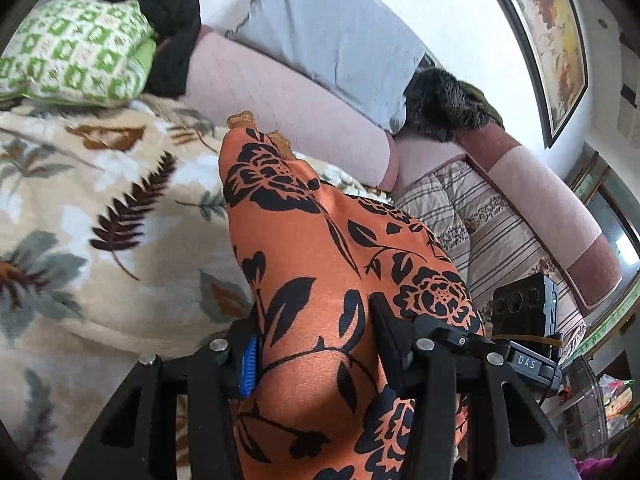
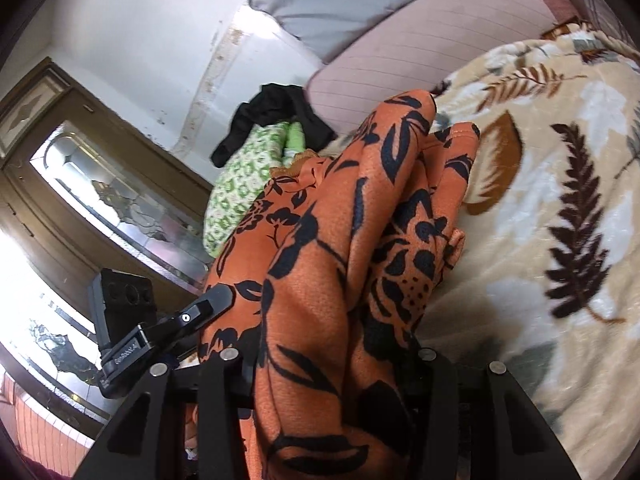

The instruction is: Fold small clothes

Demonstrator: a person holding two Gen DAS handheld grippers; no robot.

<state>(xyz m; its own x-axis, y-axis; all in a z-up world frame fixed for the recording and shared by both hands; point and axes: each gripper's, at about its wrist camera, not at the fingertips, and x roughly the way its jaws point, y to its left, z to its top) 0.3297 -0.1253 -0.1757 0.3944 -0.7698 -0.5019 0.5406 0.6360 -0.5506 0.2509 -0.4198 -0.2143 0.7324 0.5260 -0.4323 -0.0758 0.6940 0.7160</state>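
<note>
Garment point(image 1: 320, 280), orange with black flowers, bunched and clamped between both jaw pairs: left gripper point(image 1: 316, 344), right gripper point(image 2: 336, 344). Draped forward past the fingertips over a leaf-print blanket point(image 1: 100, 200). Beyond: pink sofa back point(image 1: 280, 92), grey pillow point(image 1: 332, 28), green-patterned cushion point(image 1: 76, 52), white wall, glazed wooden door point(image 2: 100, 184).

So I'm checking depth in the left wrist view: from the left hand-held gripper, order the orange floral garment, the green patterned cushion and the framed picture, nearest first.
1. Orange floral garment: clamped in the left hand-held gripper, centre.
2. Green patterned cushion: upper left, on the sofa past the leaf blanket.
3. Framed picture: upper right, on the wall behind the sofa.
</note>
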